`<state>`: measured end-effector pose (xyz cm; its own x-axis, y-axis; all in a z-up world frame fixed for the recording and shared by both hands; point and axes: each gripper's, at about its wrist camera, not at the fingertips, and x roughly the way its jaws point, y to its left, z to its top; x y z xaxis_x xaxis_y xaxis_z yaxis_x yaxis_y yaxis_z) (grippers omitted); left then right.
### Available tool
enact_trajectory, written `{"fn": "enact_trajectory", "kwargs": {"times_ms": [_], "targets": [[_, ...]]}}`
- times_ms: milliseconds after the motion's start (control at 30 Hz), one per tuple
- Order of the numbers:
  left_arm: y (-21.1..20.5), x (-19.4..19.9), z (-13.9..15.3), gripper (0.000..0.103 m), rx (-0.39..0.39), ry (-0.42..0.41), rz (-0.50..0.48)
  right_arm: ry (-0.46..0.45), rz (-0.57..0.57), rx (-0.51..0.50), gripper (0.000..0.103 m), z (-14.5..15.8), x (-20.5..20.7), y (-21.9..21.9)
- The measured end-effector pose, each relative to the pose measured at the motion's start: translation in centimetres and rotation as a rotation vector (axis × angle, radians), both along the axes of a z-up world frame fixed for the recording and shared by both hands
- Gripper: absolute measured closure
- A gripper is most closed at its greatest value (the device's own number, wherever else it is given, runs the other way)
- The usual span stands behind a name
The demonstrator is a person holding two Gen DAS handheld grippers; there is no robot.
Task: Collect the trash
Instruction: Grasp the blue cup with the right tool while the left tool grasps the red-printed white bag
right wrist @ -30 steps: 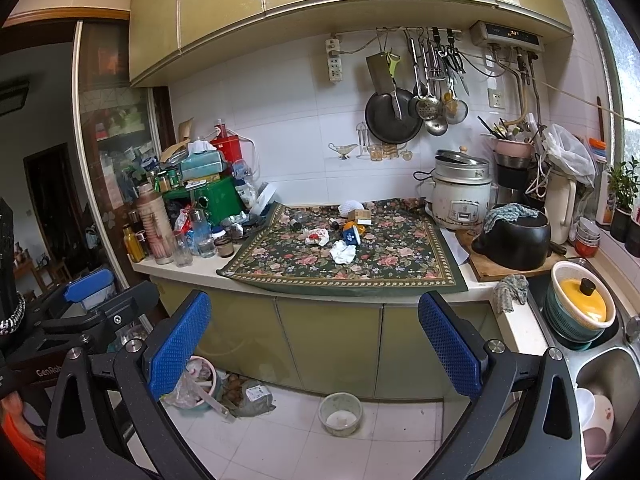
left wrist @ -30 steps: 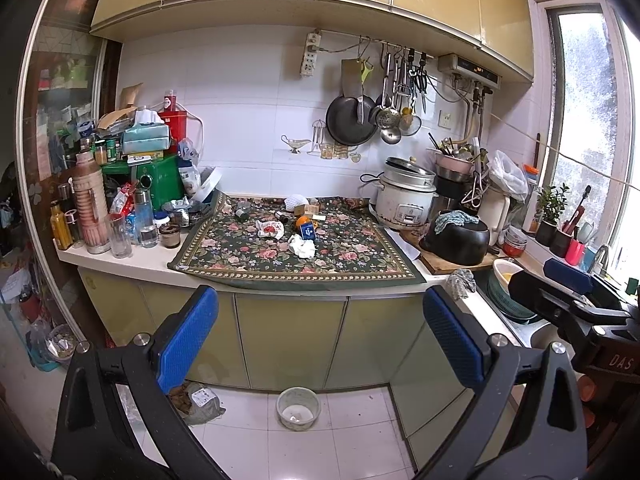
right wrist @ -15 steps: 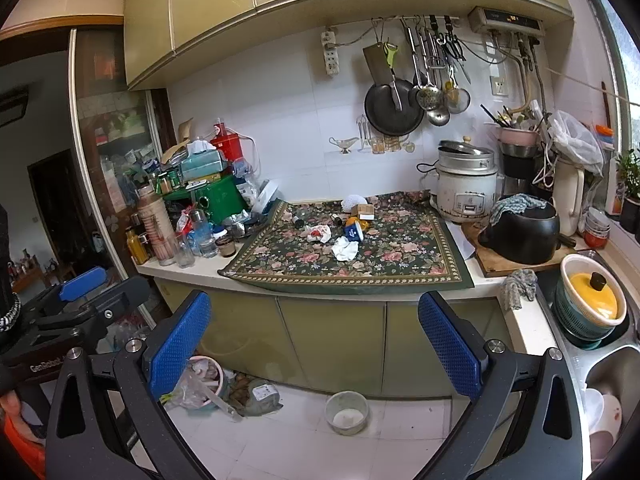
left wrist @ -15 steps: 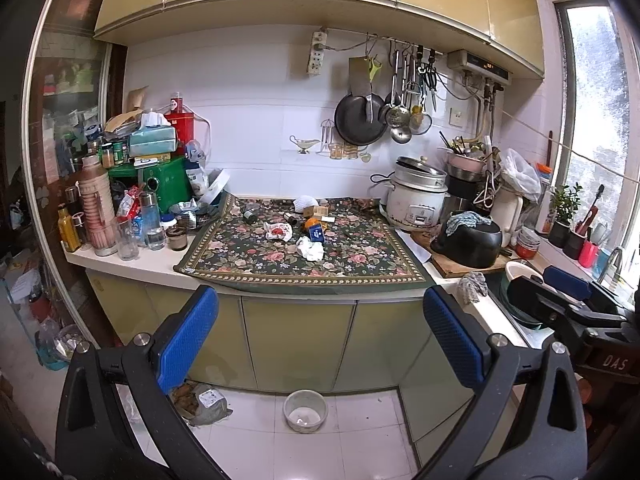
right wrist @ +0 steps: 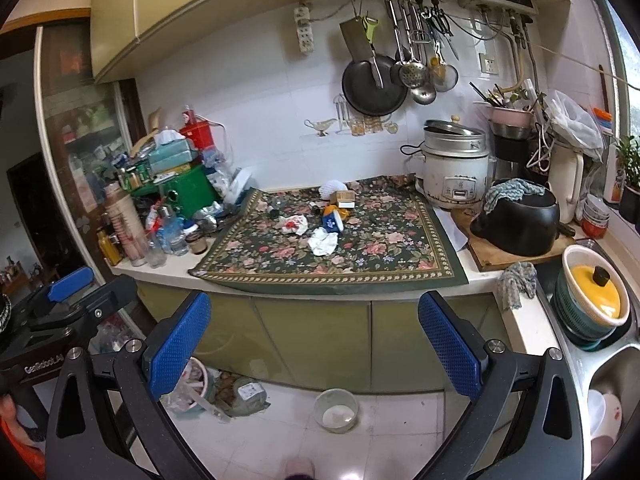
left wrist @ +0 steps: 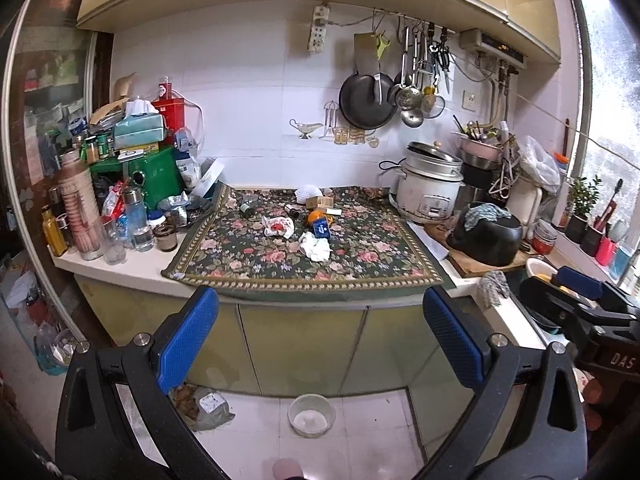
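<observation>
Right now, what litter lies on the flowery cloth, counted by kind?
Tissues: 2
Boxes: 2
Small bottles: 2
Blue carton: 1
White lump: 1
Orange item, partly hidden: 1
Total: 9

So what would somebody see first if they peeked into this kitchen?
Probably the flowery green cloth spread over the middle of the counter, with crumpled white tissue and other scraps lying on it. Next, the black pan hanging on the wall above the white rice cooker, and the crowded pile of bottles and boxes at the counter's left end.
</observation>
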<state>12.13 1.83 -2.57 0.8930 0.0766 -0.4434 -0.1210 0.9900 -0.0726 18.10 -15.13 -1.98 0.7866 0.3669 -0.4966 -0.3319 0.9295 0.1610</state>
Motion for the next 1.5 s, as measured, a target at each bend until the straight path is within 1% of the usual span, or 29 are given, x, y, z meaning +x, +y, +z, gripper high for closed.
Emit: {"fn": "enact_trajectory", "kwargs": {"times_ms": [167,400,533,633,700,867,933,1000,1100,1267,1400,1500], "targets": [[2.3,6.5,-0.9,0.000,-0.004,0.005,-0.022,-0.012,-0.027,-0.033,0.000,-0.6,4.0,1.1],[7.2,17.4,-0.5,0.000,-0.011,0.066,-0.040,0.016,-0.074,-0.043,0.000,-0.7,12.1,4.4],[10.1,22.8,-1.1,0.000,-0.023,0.090,-0.024,0.033,-0.121,-0.065,0.000,-1.1,16.7,6.3],[11.9,26.4,-2.2,0.000,-0.009,0.111,0.004,0.054,-0.144,-0.066,0.000,-2.0,19.7,7.4],[13.1,29.2,-3.2,0.000,-0.020,0.155,-0.013,0.080,-0.150,-0.073,0.000,-2.7,21.7,8.1],[15.8,35.3,-6.5,0.000,-0.110,0.248,-0.039,0.172,-0.147,-0.088,0.000,-5.1,27.2,9.5],[16.7,37.9,-7.9,0.000,-0.130,0.285,-0.030,0.203,-0.144,-0.098,0.000,-6.3,29.2,9.7],[17.3,39.9,-9.2,0.000,-0.136,0.311,-0.013,0.233,-0.131,-0.100,0.000,-7.4,31.4,10.0],[18.1,44.1,-11.6,0.000,-0.161,0.381,-0.002,0.278,-0.097,-0.112,0.000,-9.3,35.0,10.5],[18.8,49.4,-14.1,0.000,-0.178,0.441,0.027,0.362,0.001,-0.122,0.002,-12.8,41.7,12.0],[19.5,52.4,-15.6,0.000,-0.204,0.468,0.075,0.444,0.094,-0.140,0.007,-15.9,46.4,13.9],[20.1,54.4,-17.1,0.000,-0.210,0.500,0.108,0.500,0.144,-0.150,0.012,-18.5,49.0,15.6]]}}
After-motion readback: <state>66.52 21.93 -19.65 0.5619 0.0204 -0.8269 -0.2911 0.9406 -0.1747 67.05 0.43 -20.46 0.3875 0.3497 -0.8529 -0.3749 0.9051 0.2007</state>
